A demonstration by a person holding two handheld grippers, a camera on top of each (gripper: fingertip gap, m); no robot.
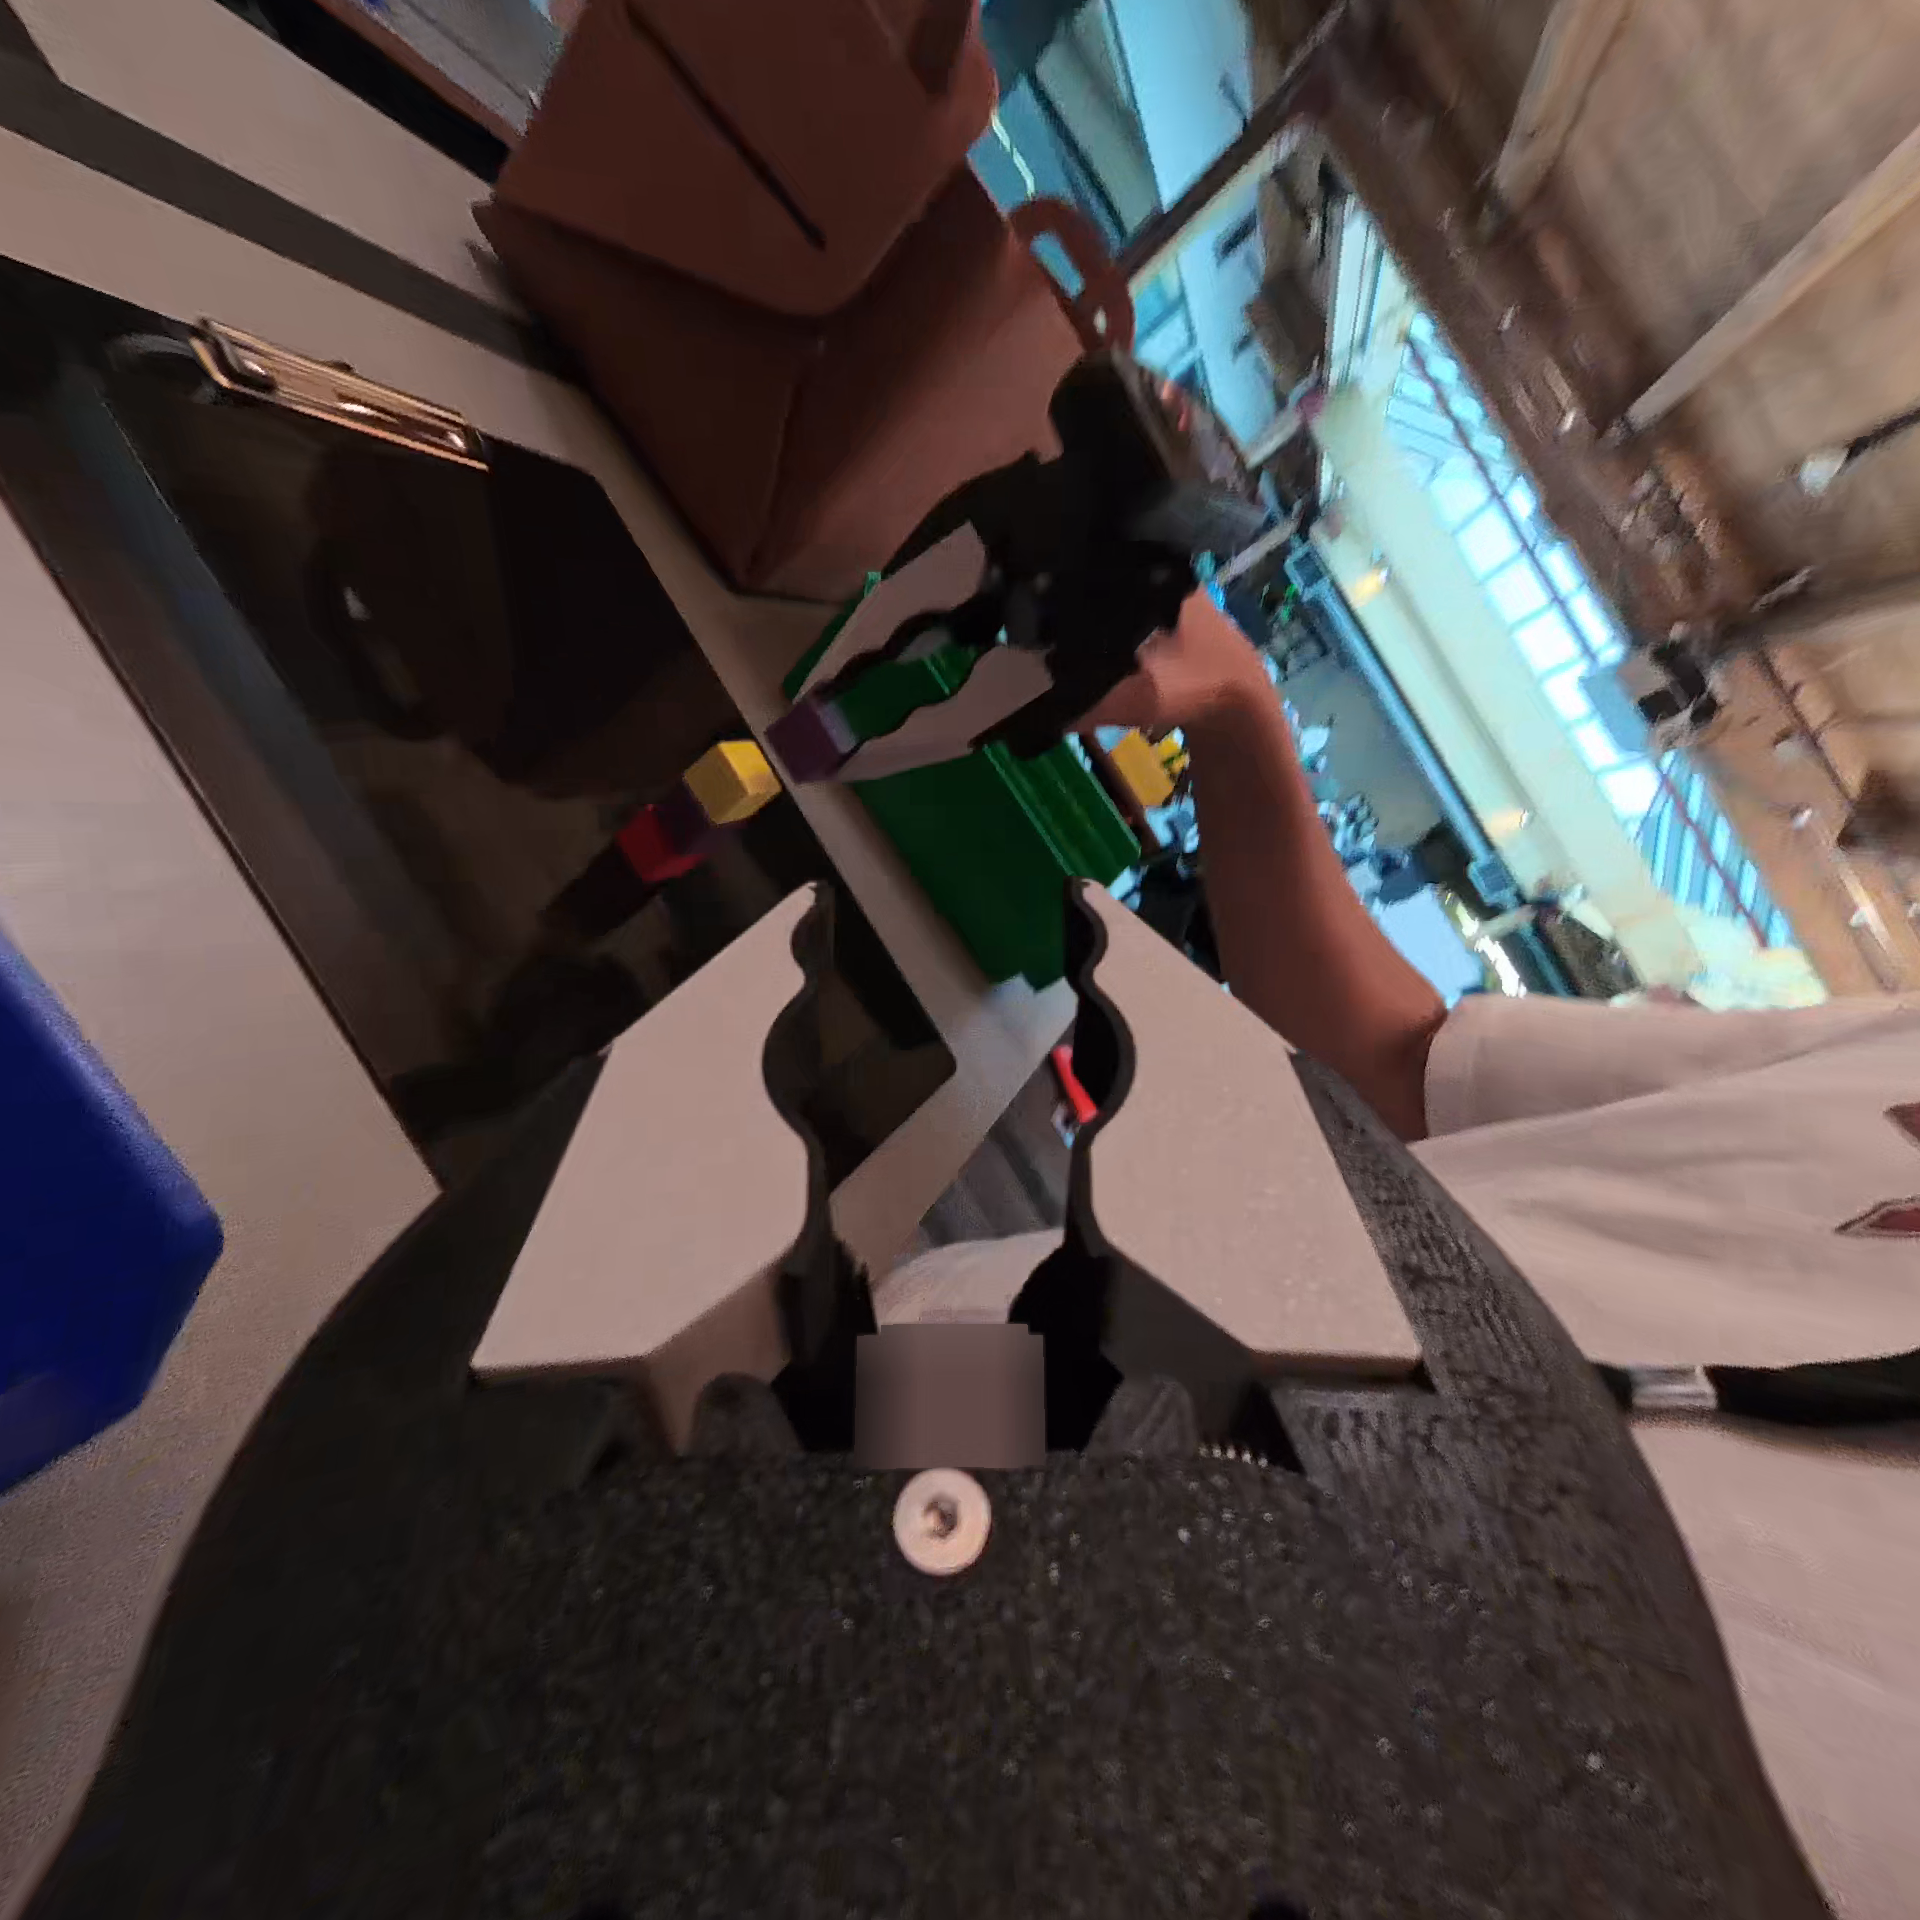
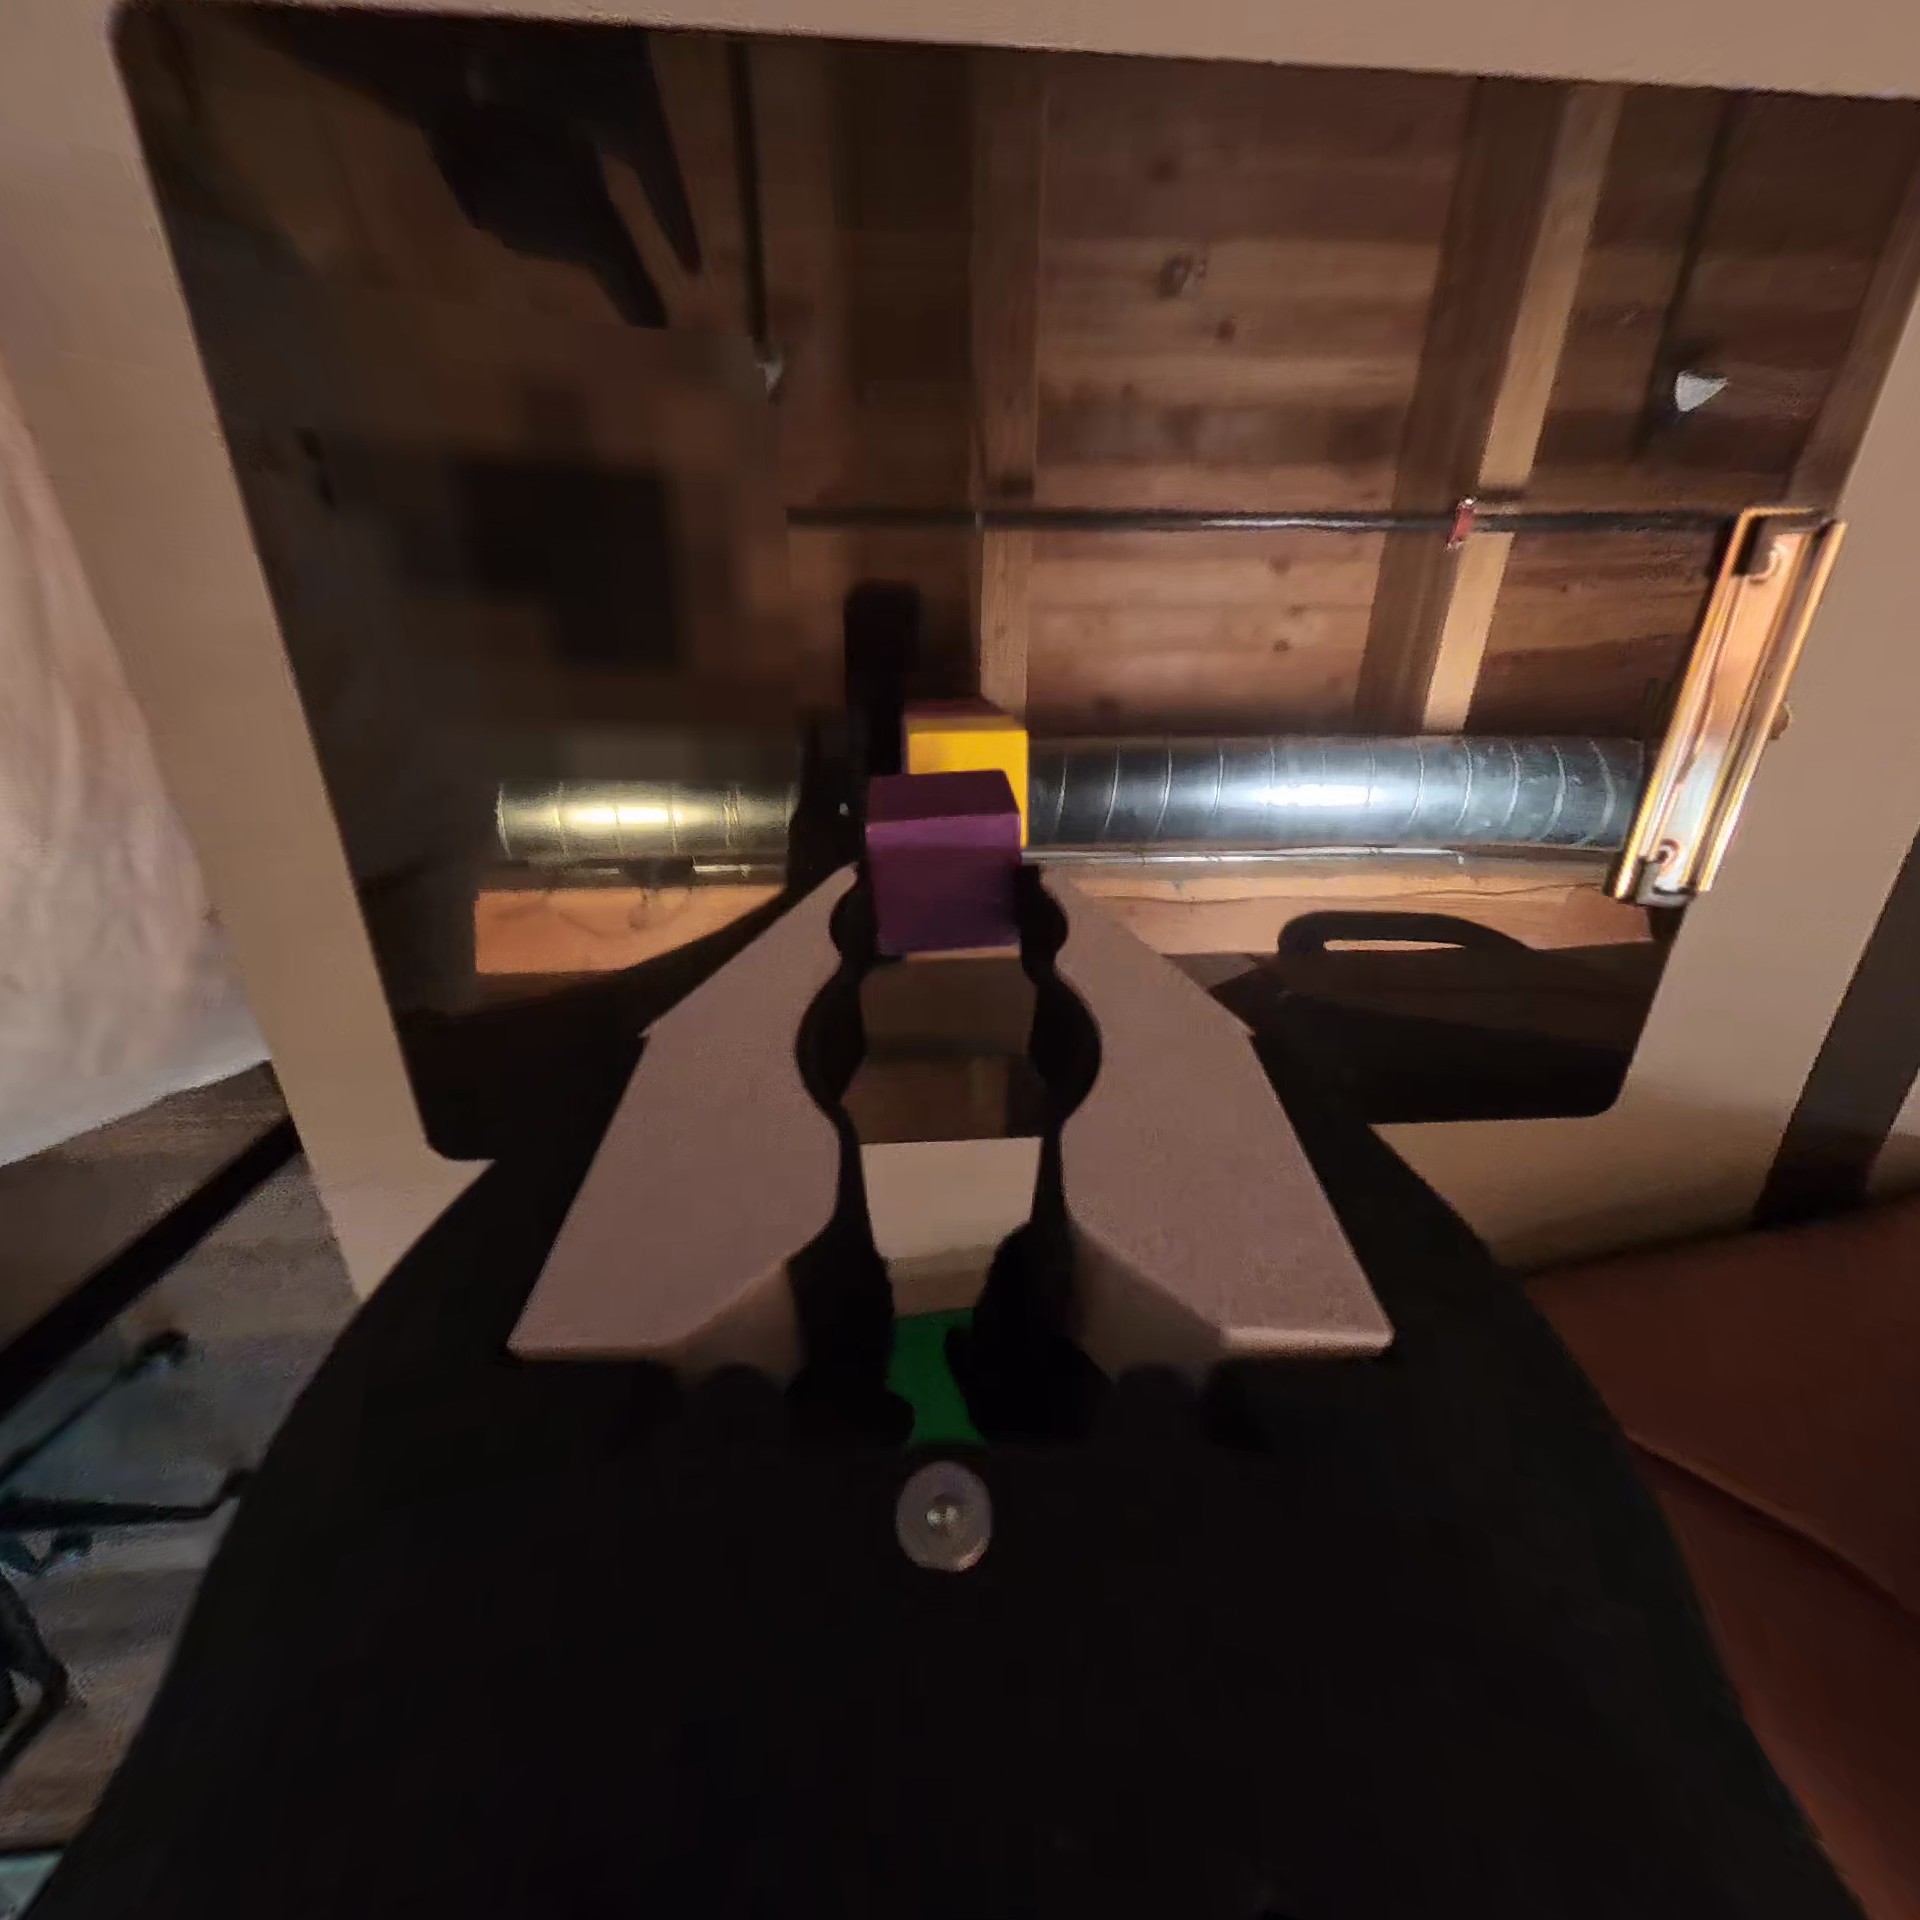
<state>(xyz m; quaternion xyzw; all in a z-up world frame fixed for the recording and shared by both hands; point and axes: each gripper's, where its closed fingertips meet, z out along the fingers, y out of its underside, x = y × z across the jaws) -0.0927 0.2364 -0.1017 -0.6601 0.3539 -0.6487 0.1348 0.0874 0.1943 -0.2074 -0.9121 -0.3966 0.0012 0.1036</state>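
Note:
My right gripper (image 2: 940, 888) is shut on a purple cube (image 2: 940, 862), pinched between its fingertips just over the near part of a glossy black clipboard (image 2: 1247, 312). A yellow cube (image 2: 964, 748) stands on the board right behind the purple one. In the left wrist view the right gripper (image 1: 836, 740) holds the purple cube (image 1: 810, 740) at the board's edge, next to the yellow cube (image 1: 732, 781) and a red cube (image 1: 660, 844) in a row. My left gripper (image 1: 951, 904) is open and empty, tilted, a short way back from the cubes.
The clipboard (image 1: 364, 623) lies on a pale table (image 1: 156, 987), with its metal clip (image 2: 1714, 717) at one end. A green plastic piece (image 1: 987, 862) lies by the board. Brown cardboard boxes (image 1: 748, 260) stand behind. A blue bin (image 1: 73, 1247) is at the left. A person's arm (image 1: 1299, 883) is at the right.

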